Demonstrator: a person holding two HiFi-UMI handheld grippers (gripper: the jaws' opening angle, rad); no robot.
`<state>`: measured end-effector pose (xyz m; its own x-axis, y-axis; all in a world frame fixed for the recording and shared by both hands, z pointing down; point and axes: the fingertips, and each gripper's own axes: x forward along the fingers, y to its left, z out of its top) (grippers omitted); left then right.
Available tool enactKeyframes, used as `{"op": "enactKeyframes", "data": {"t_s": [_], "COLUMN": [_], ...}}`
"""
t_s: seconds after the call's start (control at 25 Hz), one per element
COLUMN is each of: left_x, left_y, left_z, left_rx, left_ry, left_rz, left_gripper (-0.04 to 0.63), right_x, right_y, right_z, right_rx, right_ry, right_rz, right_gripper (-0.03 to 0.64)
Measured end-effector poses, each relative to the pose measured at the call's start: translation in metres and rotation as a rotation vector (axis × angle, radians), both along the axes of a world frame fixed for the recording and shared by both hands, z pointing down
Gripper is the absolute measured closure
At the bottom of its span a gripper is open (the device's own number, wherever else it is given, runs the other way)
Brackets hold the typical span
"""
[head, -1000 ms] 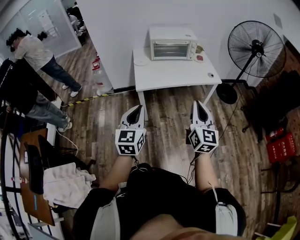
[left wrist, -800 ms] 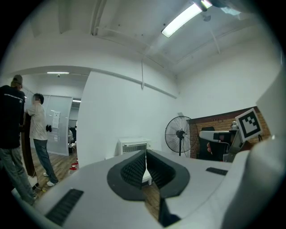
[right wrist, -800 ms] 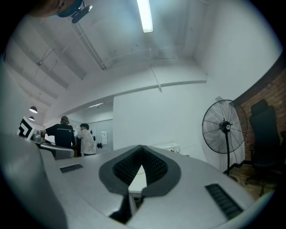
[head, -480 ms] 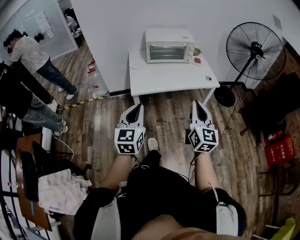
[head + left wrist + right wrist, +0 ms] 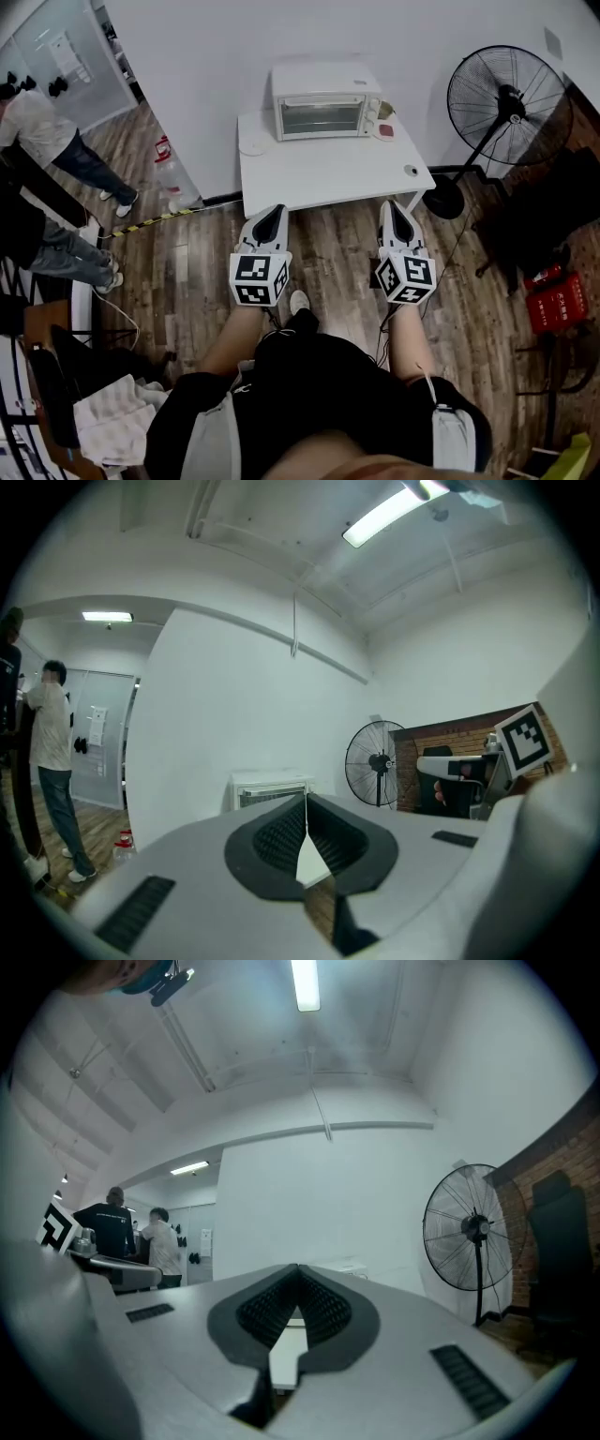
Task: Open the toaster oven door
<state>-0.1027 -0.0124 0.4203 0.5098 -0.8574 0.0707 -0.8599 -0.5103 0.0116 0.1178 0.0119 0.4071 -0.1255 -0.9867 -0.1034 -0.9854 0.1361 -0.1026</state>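
While well short of white table (image 5: 328, 173) w/ toaster oven (image 5: 323, 101), door shut, holds left gripper (image 5: 273, 212) & right gripper (image 5: 391, 207) closed, empty.

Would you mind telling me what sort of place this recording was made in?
Probably an office or lab workspace rather than a kitchen: the toaster oven sits on a plain white table against a bare wall, a pedestal fan stands beside it, and people stand near a glass partition.
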Motion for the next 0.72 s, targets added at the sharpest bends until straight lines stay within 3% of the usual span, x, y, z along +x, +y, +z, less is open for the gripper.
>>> {"op": "enactKeyframes", "data": {"t_s": [0.28,0.72], "left_x": [0.021,0.027], "left_y": [-0.108,-0.238], "left_z": [-0.018,-0.009], "left_rx": [0.018,-0.039], "left_ry": [0.012,-0.010], "left_rz": [0.026,0.026], "left_gripper": [0.580,0.580], "right_x": [0.015,0.027], "right_y": [-0.102,-0.237], "right_z": [-0.011,-0.005], "right_rx": [-0.007,-0.048], "right_ry": [0.034,0.012], "right_rz": [0.017,0.029], "right_gripper": [0.614,0.615]}}
